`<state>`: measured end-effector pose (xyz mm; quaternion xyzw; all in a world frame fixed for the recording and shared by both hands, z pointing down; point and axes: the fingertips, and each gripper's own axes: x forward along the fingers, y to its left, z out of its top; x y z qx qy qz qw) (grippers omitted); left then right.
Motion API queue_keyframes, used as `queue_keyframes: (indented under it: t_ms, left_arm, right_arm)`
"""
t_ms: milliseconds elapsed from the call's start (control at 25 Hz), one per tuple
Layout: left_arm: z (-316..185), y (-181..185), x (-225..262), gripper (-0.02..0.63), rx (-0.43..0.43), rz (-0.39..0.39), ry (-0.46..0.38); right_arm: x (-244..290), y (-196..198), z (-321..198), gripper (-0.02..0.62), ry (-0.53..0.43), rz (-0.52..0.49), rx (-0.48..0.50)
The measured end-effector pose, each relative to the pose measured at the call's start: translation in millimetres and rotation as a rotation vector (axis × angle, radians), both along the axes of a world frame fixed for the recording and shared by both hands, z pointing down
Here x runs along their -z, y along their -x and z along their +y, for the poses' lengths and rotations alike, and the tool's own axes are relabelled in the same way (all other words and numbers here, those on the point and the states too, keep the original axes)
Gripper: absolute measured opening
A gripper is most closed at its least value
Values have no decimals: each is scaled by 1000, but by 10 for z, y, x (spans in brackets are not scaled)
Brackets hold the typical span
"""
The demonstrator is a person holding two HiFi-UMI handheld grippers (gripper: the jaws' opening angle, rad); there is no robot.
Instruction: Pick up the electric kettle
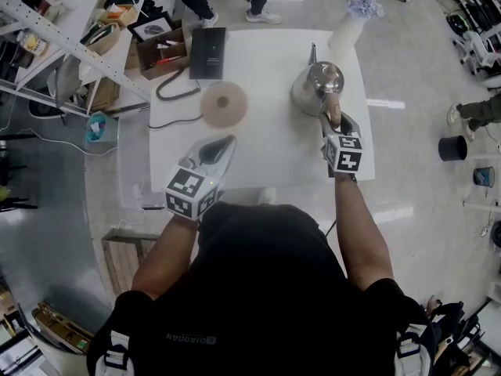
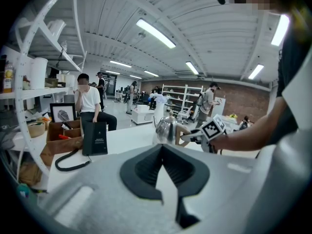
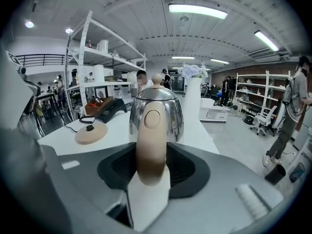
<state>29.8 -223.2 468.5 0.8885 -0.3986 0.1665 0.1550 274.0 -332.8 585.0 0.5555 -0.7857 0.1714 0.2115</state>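
Observation:
The steel electric kettle [image 1: 317,84] with a beige handle [image 3: 151,145] stands on the white table [image 1: 266,163] at the right, off its round beige base [image 1: 224,104]. My right gripper [image 1: 333,121] reaches to it from the near side. In the right gripper view the handle stands upright between the jaws of the right gripper [image 3: 152,167], and the pads flank it without pressing. My left gripper [image 1: 218,149] hovers over the table's near middle, short of the base. Its jaws are open with nothing in them, and only table shows through the left gripper [image 2: 163,179].
A tall white vase with flowers [image 1: 350,30] stands just behind the kettle. A black box [image 1: 207,52] and a coiled black cord [image 1: 174,84] lie at the table's far left. Shelving [image 1: 70,45] flanks the left side. A person [image 2: 90,104] sits beyond the table.

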Motion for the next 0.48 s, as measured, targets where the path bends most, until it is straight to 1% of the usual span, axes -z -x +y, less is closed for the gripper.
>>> queue_keyframes:
  t_ms: [480]
  left_arm:
    - [144,-39,20,3,22,-13,-12]
  right_arm:
    - [228,-75,227,164,-83,18,15]
